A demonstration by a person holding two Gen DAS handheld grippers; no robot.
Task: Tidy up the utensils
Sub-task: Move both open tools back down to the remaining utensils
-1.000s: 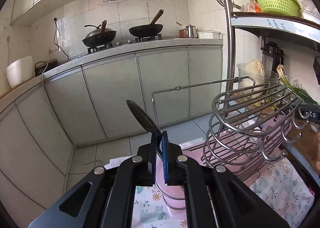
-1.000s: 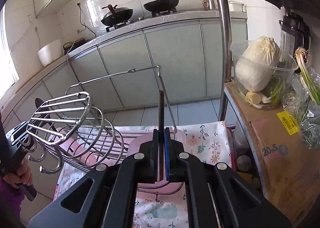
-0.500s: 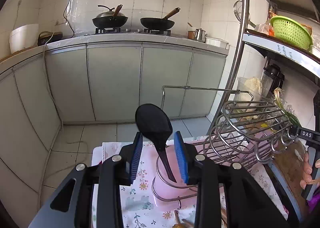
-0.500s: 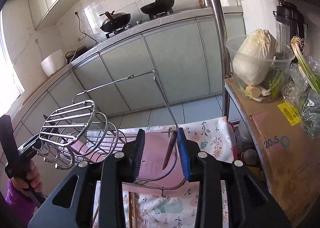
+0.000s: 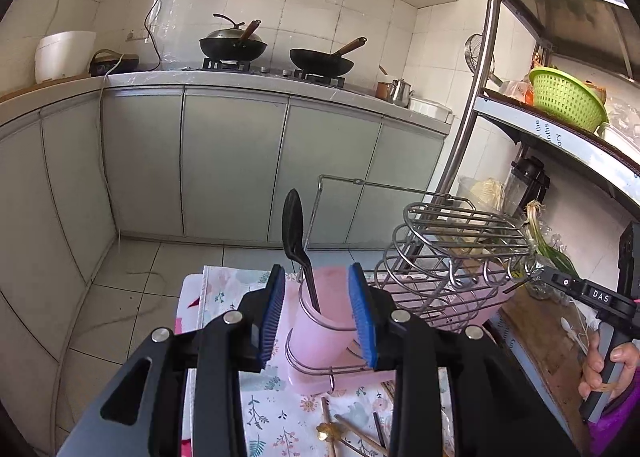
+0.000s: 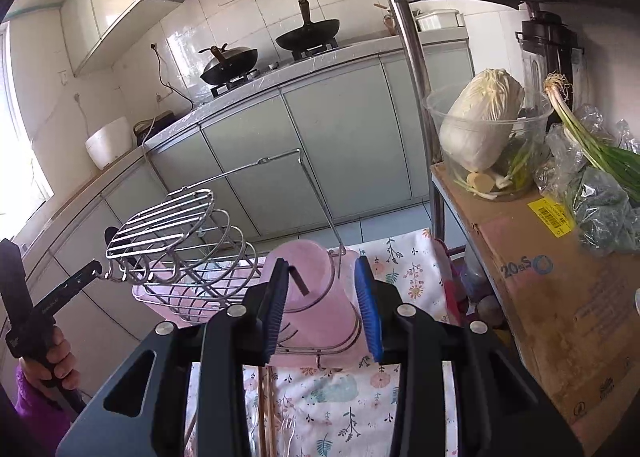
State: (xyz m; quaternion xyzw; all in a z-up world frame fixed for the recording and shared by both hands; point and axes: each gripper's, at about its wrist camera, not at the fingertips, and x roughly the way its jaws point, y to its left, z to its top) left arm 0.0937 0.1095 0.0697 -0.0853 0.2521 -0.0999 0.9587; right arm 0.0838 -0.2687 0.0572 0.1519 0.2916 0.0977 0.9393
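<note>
A black spoon stands bowl-up in a pink cup held in a wire ring of the metal dish rack. My left gripper is open and empty, its blue pads on either side of the cup. In the right wrist view another pink cup sits in the rack with a dark utensil handle inside it. My right gripper is open and empty around that cup. Chopsticks and other utensils lie on the floral cloth.
A cardboard box with a tub of cabbage and greens stands to the right. A steel shelf post rises beside it. Kitchen cabinets with woks on the stove stand behind. A green basket sits on the shelf.
Both grippers opened and let go: the left released the black spoon into its cup, the right released the dark utensil into its cup. Both pulled back slightly.
</note>
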